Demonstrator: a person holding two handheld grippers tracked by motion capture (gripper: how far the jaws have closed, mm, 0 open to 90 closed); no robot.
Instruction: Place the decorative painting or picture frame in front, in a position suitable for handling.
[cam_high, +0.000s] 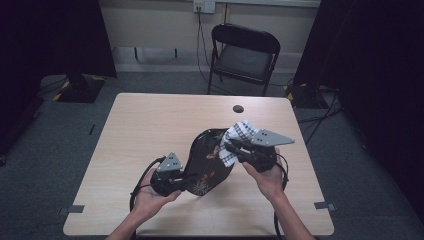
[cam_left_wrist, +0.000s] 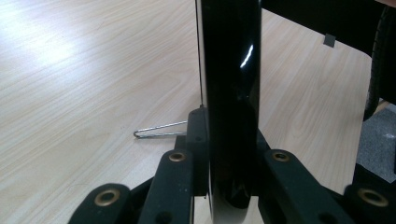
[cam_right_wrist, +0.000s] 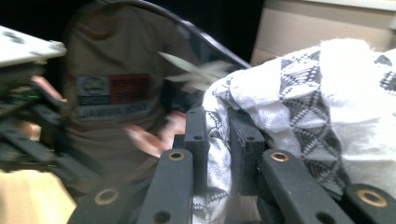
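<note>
Wooden table (cam_high: 150, 125), black tray (cam_high: 207, 160) (tilted) clamped in left hand-held gripper (cam_high: 181, 181)

Room: dim, dark at both sides; table (cam_high: 150, 125) evenly lit from above.
Glare: white streak on tray (cam_left_wrist: 233, 93); pale sheen on far left tabletop, left gripper view.
Blur: right gripper view smeared at left; cloth (cam_right_wrist: 327, 93) sharper, whites overexposed.
Shadows: soft, faint.

Label reflected in the glossy tray (cam_right_wrist: 140, 70), lettering too blurred to read
</note>
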